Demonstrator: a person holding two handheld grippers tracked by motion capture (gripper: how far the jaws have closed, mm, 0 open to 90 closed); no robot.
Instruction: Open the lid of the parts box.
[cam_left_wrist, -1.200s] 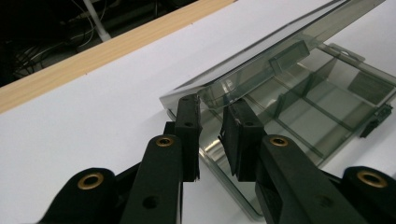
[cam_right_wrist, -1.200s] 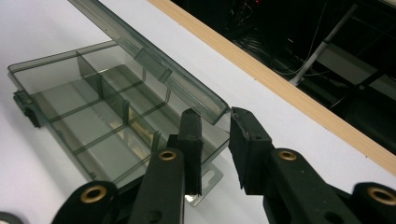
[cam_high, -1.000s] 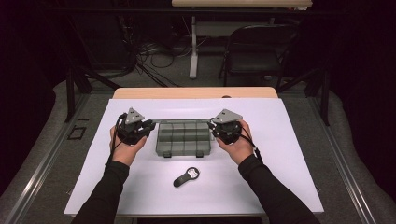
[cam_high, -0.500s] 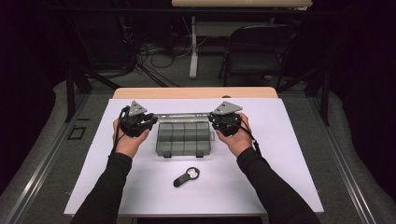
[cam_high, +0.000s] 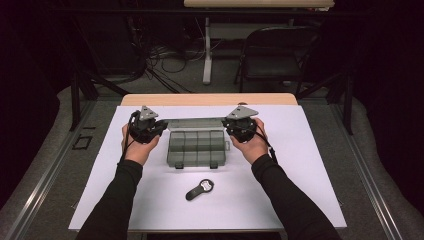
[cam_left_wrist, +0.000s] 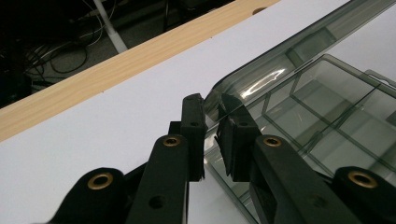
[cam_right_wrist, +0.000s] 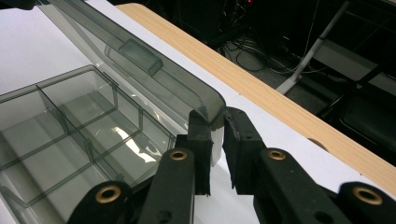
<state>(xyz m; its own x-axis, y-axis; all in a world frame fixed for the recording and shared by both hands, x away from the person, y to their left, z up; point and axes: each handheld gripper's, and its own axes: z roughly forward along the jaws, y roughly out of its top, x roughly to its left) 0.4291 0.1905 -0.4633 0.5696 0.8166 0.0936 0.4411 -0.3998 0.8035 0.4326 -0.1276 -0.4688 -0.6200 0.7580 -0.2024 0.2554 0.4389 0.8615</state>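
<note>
A smoky clear compartment box (cam_high: 196, 148) sits near the middle of the white worktop (cam_high: 310, 165), a little toward its far edge, with its lid (cam_high: 197, 123) raised and leaning back toward the wooden strip (cam_high: 210, 99) along that far edge. The left gripper (cam_high: 150, 131) is at the lid's left corner; in the left gripper view its jaws have just been closing and now pinch the lid's rounded corner (cam_left_wrist: 219, 100) between the pads. The right gripper (cam_high: 235, 129) clasps the opposite corner, and the right gripper view shows the lid's edge (cam_right_wrist: 210, 109) caught between its two black jaws, which have also been narrowing. The compartments of the box (all see-through) lie open below the lid.

Nearer the front edge, well apart from the box, lies a small black handheld tool with a pale round face (cam_high: 200, 189). Nothing on the worktop stands between the grippers and the lid. Beyond the far edge are a dark folding chair (cam_high: 275, 60), a white table leg (cam_high: 206, 50) and loose cables (cam_high: 165, 60) on the floor.
</note>
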